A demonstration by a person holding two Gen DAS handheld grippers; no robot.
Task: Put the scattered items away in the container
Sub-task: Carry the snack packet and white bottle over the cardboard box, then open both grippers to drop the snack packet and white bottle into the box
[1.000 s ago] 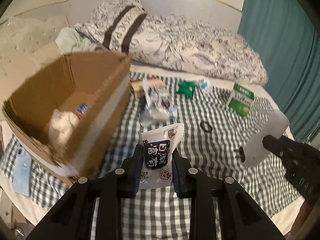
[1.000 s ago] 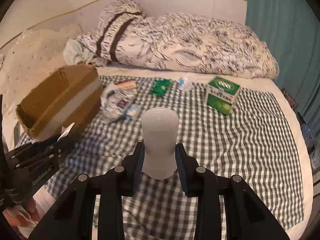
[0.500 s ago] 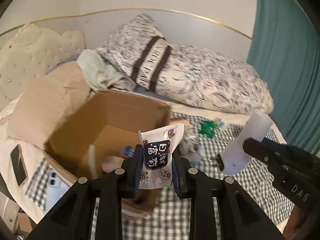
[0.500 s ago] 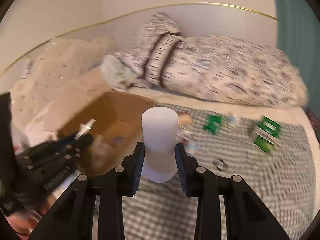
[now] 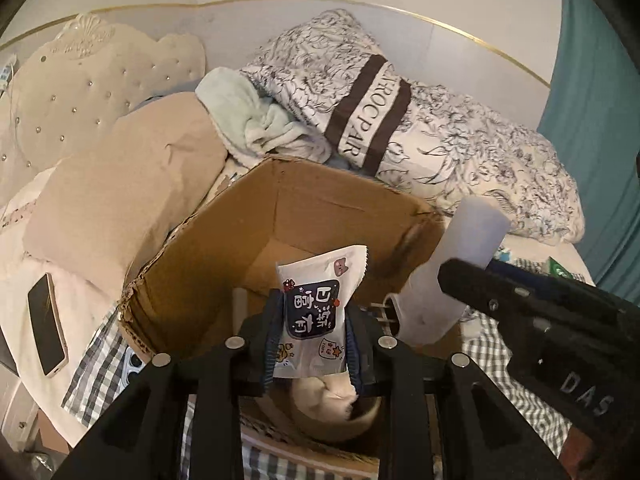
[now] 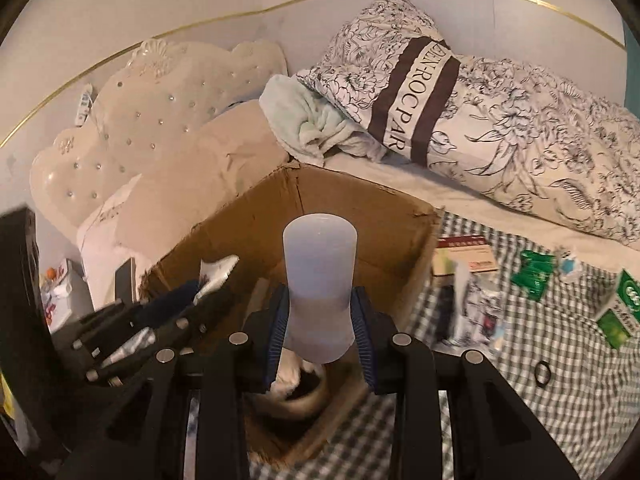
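1. Step: drop-off. Both loads hang over the open box (image 5: 320, 216), which sits on the bed (image 6: 560, 412); nothing released yet.
2. Left gripper (image 5: 312, 344) is clamped on a white snack pouch (image 5: 316, 308), held upright above the box interior.
3. Right gripper (image 6: 320, 332) is clamped on a white bottle (image 6: 320, 280), also above the box, just beside the left load.
4. Next, as I judge it: lower a little, spread the jaws, let both fall clear of the box walls; release one at a time so the grippers don't clash.
5. Already in the box: one pale soft thing (image 5: 324, 396), identity unclear.
6. Left on the checked sheet, right view: two green packs (image 6: 532, 274), one red-topped carton (image 6: 464, 258), one clear wrapper pile (image 6: 476, 312), one black ring (image 6: 542, 374), one small blue-white item (image 6: 570, 264).
7. Count held: two. Loose: about six.
8. One phone (image 5: 46, 324) lies beside the box.
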